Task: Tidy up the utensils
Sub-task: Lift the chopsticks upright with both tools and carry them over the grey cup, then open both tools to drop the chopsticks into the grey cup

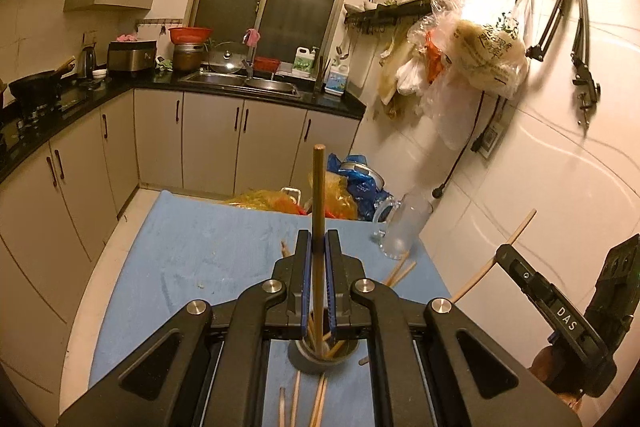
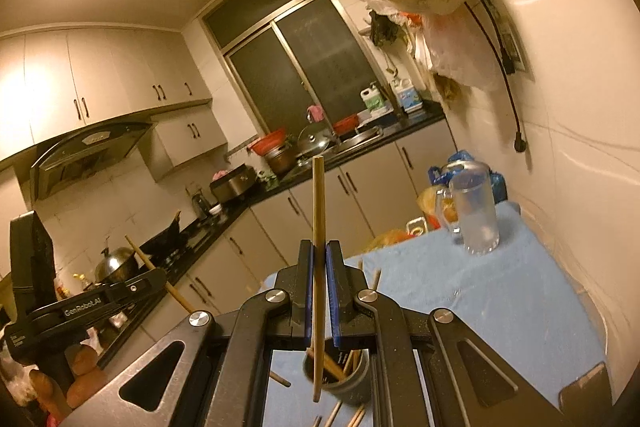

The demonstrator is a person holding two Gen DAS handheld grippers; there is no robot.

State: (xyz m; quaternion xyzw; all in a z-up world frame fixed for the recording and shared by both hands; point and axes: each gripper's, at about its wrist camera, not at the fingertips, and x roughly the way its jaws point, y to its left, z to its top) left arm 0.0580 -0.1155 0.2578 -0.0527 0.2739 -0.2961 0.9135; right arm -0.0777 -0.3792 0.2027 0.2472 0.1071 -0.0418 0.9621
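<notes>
left wrist view, nearest first: the left hand-held gripper (image 1: 318, 239) is closed tight on one chopstick (image 1: 319, 195), which stands upright between the blue pads with its tip poking up past them. directly under the jaws sits a round cup (image 1: 320, 357) on the desk (image 1: 208, 259), which is covered in blue cloth, and the cup already has a few chopsticks leaning inside it. several loose chopsticks (image 1: 304, 403) lie on the cloth at the near edge, and a couple more (image 1: 400, 269) lie further off to the right.

at the right edge of the same view, the right hand-held gripper (image 1: 506, 253) is also clamped on a pale chopstick (image 1: 516, 237) that slants up to the right. the right wrist view confirms this: its jaws are shut on a chopstick (image 2: 318, 211), and the cup (image 2: 352, 375) shows below with sticks in it and more scattered beside it.

farther along the desk, a clear glass mug (image 1: 404, 227) stands near the right wall, empty as far as can be seen. bags are piled beyond the far edge.

by my reading the sorting is partway through: some sticks are in the cup, two are in hand and not yet dropped in, and a fair number are left on the cloth to collect.
</notes>
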